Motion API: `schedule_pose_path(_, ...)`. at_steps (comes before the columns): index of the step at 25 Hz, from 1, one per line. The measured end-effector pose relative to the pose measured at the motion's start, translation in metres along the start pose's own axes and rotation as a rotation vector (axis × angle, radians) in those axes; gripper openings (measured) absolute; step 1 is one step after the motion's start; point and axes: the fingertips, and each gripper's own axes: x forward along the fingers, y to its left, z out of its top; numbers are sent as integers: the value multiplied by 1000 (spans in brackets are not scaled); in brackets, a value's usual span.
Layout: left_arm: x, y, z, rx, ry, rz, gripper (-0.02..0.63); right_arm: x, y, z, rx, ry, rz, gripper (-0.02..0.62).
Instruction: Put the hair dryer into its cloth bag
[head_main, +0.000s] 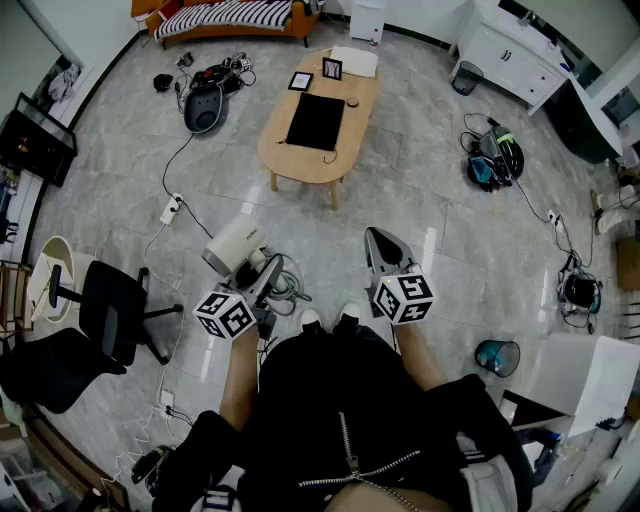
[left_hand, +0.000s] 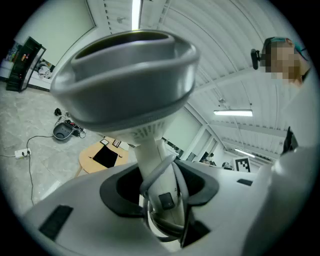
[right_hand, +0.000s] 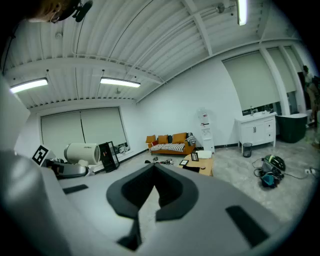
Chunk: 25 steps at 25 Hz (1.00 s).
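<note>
A white hair dryer (head_main: 235, 243) is held up over the floor, with my left gripper (head_main: 264, 278) shut on its handle. In the left gripper view its wide head (left_hand: 125, 75) fills the top, and the handle (left_hand: 152, 165) with a grey cord looped round it sits between my left gripper's (left_hand: 162, 200) jaws. The black cloth bag (head_main: 315, 120) lies flat on the oval wooden table (head_main: 345, 160), well ahead of both grippers. My right gripper (head_main: 378, 238) is shut with nothing in it (right_hand: 152, 197). The right gripper view also shows the hair dryer (right_hand: 82, 151) and the bag (right_hand: 191, 167).
Two small picture frames (head_main: 316, 75) and a white sheet (head_main: 354, 61) share the table. A black office chair (head_main: 110, 310) stands to the left. An orange sofa (head_main: 235, 15) is at the back. Cables and gear (head_main: 205, 95) lie on the floor, a bin (head_main: 497, 355) at the right.
</note>
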Motion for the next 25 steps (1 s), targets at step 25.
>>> schedule_pose_path(25, 60, -25, -8, 8, 51, -13, 196, -5, -60, 1, 47, 8, 15, 11)
